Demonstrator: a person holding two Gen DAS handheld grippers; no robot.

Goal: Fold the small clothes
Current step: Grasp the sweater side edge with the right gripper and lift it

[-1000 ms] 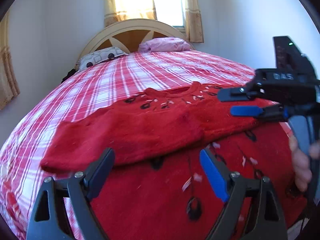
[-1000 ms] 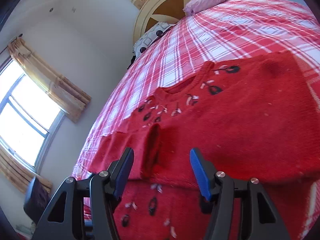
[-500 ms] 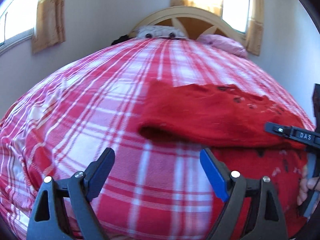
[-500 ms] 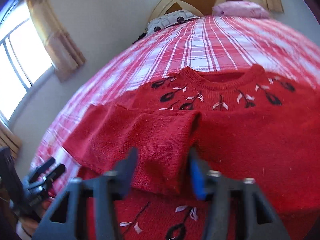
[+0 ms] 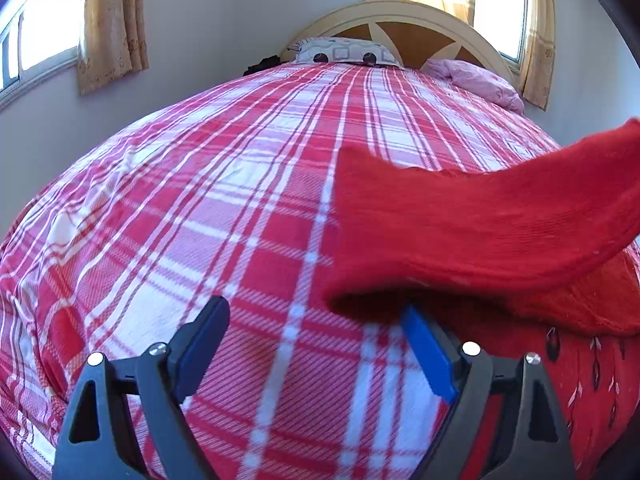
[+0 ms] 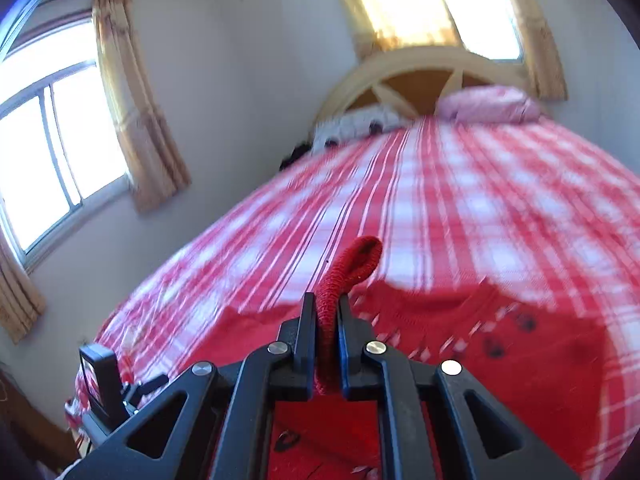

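A red knit sweater (image 6: 500,356) with dark flower marks lies on the plaid bed. My right gripper (image 6: 325,320) is shut on the cuff of its sleeve (image 6: 352,268), which sticks up between the jaws. In the left wrist view the sleeve (image 5: 480,232) is lifted off the bed and rises to the right. My left gripper (image 5: 312,344) is open and empty, low over the bedspread, its blue right pad (image 5: 428,356) just under the sleeve's near edge. The left gripper's body shows at the lower left of the right wrist view (image 6: 100,384).
The red and white plaid bedspread (image 5: 200,240) covers the whole bed. A patterned pillow (image 5: 340,52) and a pink pillow (image 5: 476,80) lie by the arched headboard (image 5: 404,32). Curtained windows (image 6: 60,128) are on the left and back walls.
My right gripper has closed on the sleeve cuff and lifted it off the sweater. My left gripper has swung left, off the sweater and over the bare bedspread.
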